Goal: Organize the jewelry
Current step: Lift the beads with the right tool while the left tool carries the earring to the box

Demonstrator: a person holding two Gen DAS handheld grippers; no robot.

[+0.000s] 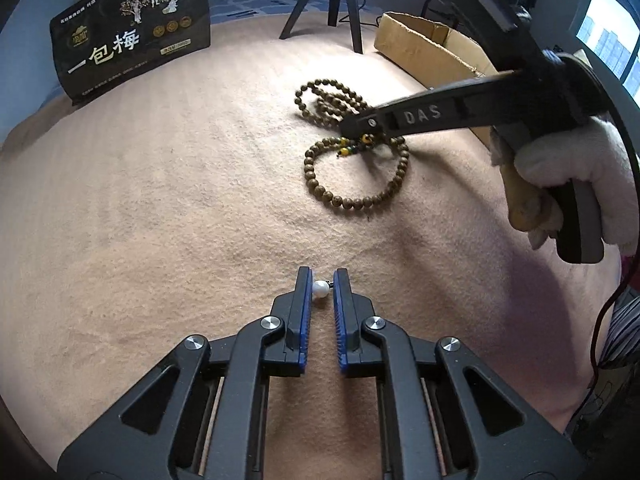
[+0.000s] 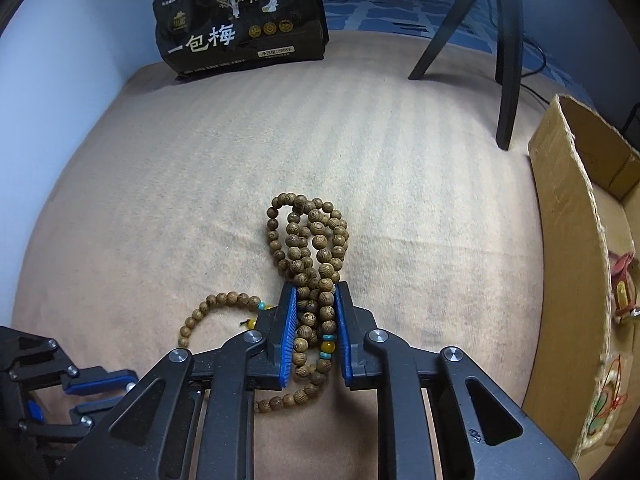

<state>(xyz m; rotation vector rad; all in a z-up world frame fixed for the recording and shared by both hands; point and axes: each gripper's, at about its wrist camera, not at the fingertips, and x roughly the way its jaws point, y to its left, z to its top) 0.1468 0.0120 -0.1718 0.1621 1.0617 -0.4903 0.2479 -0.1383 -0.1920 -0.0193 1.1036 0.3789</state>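
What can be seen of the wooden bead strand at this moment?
The wooden bead strand is one long string of round, brown, grained beads, broken by a few turquoise and amber-yellow accent beads. It lies loosely looped on the beige blanket, a bunched loop ahead and a wider ring to the side. The right hand-held gripper straddles several bunched strands between its blue pads; whether they pinch is unclear. A cardboard box stands to the right, apart from it.

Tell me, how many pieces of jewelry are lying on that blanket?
2: a wooden bead strand between the right gripper's fingers, and a white pearl piece between the left gripper's. The cardboard box may hide more.
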